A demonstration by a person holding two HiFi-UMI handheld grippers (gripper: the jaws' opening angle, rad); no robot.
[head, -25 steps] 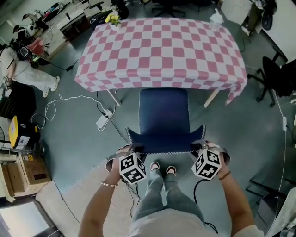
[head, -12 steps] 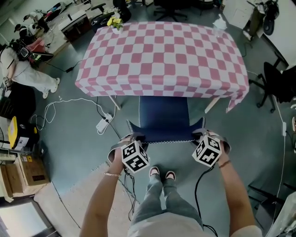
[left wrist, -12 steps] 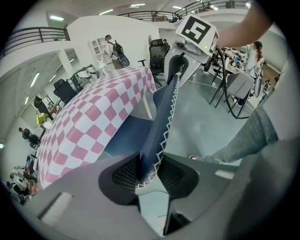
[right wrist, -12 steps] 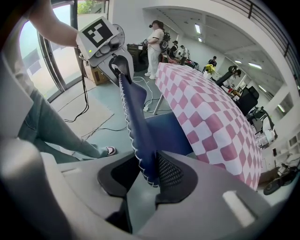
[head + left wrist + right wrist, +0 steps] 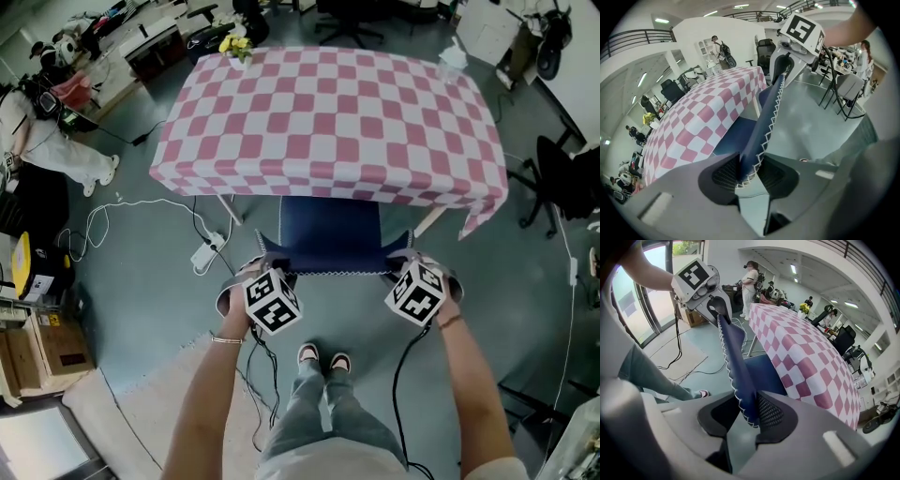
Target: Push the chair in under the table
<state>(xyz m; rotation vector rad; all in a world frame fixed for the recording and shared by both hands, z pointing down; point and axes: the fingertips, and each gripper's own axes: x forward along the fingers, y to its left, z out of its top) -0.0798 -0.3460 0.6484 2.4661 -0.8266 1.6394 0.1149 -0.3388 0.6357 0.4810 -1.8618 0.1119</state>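
Step in hand: judged to be mid-push. The dark blue padded chair point(image 5: 330, 228) with white zigzag stitching along its backrest point(image 5: 334, 263) goes in under the table draped in a pink-and-white checked cloth point(image 5: 328, 112).
Chair position: the front of the seat is already hidden beneath the cloth's near hem. The rear of the seat and the backrest stand clear of it, on the person's side.
Left gripper point(image 5: 269, 276): clamped narrow on the backrest's top corner on the person's left. In the left gripper view point(image 5: 748, 175) the stitched edge point(image 5: 761, 129) runs between both ribbed pads.
Right gripper point(image 5: 401, 269): likewise closed on the opposite top corner. The right gripper view point(image 5: 747, 416) shows the blue edge point(image 5: 735, 355) pinched between its pads.
Relation to jaws: the backrest spans from one gripper to the other, and each grips only the upper rim, not the seat.
Technique (judgement): both hands should advance evenly and level so the chair travels straight without yawing. The grip should stay firm, as a thin soft rim could slip or fold.
Watch (judgement): the white table legs point(image 5: 231, 202) flank the seat on either side, so it should stay centred between them. The push should end as the backrest nears the hem.
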